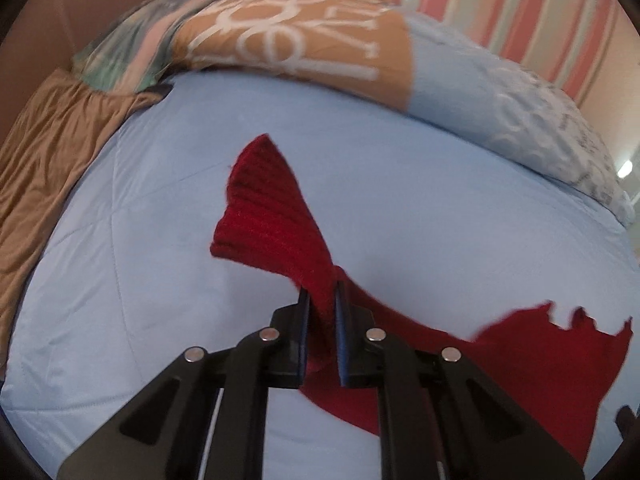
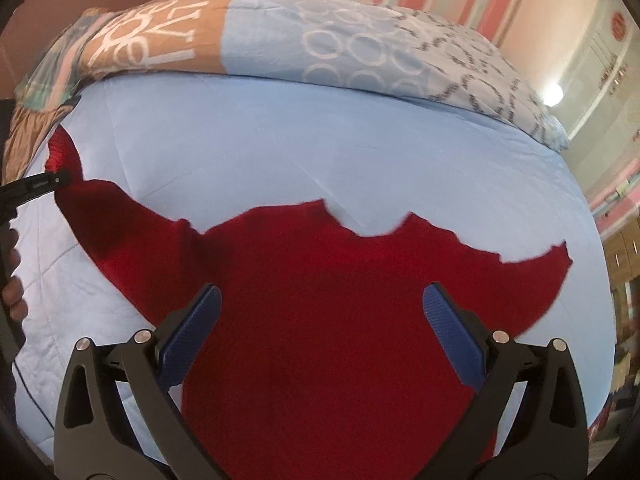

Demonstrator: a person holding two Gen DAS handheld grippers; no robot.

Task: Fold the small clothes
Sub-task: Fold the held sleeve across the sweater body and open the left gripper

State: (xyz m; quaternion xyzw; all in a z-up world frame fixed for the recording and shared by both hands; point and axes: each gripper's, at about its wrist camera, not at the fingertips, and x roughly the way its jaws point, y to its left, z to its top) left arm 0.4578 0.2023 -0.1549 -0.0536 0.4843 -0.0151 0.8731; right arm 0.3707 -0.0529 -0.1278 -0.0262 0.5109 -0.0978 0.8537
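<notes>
- Left wrist view: knit garment, a red sweater [image 1: 276, 220], soft and ribbed, lay on the pale blue bedspread [image 1: 168, 200]. Its sleeve ran up off the cover into the left gripper [image 1: 322, 300], whose jaws were pinched nearly together on the bunched sleeve, just behind the cuff. The cuff end stood proud beyond the fingertips.
- Judgement: the fabric looked limp and light with some stretch; it should drape and sag from any single hold, so a pinch at a cuff, hem corner or shoulder seam would control it best. Thick rib should not slip between the pads.
- Left gripper pointed steeply downward toward the bedspread, with the sweater body trailing to the right edge of the bed.
- Patterned pillow [image 1: 304, 44] lay along the head edge of the bed, well apart from the sweater.
- Right wrist view: right gripper [image 2: 322, 312] hung over the middle of the sweater body [image 2: 340, 320], jaws spread wide, blue pads [image 2: 192, 332] clear of the cloth and gripping nothing.
- The sweater body lay spread near the bed's near edge, sleeve pulled out toward the left edge, where the left gripper's finger [image 2: 36, 188] and a hand [image 2: 14, 296] showed.
- Right gripper also tilted steeply down.
</notes>
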